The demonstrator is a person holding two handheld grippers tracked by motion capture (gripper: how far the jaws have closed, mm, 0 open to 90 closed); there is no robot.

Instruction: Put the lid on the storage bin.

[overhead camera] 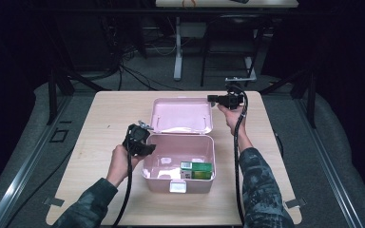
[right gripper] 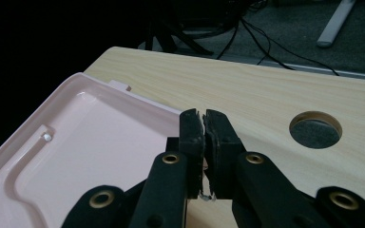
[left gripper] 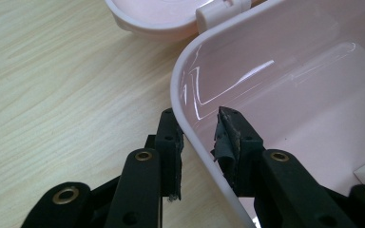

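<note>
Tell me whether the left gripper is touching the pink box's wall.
Touching. In the left gripper view, the left gripper straddles the pink box, one jaw outside and one inside, both pressed against its wall.

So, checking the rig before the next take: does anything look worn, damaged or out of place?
Yes: the left gripper's pad inside the box wall looks frayed and peeling. The right gripper's pads look ragged at the lower edge. The box and its lid look sound.

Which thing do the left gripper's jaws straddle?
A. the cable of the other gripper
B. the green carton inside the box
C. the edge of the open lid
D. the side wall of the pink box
D: in the left gripper view, the left gripper has one jaw outside and one inside the wall of the pink box.
</note>
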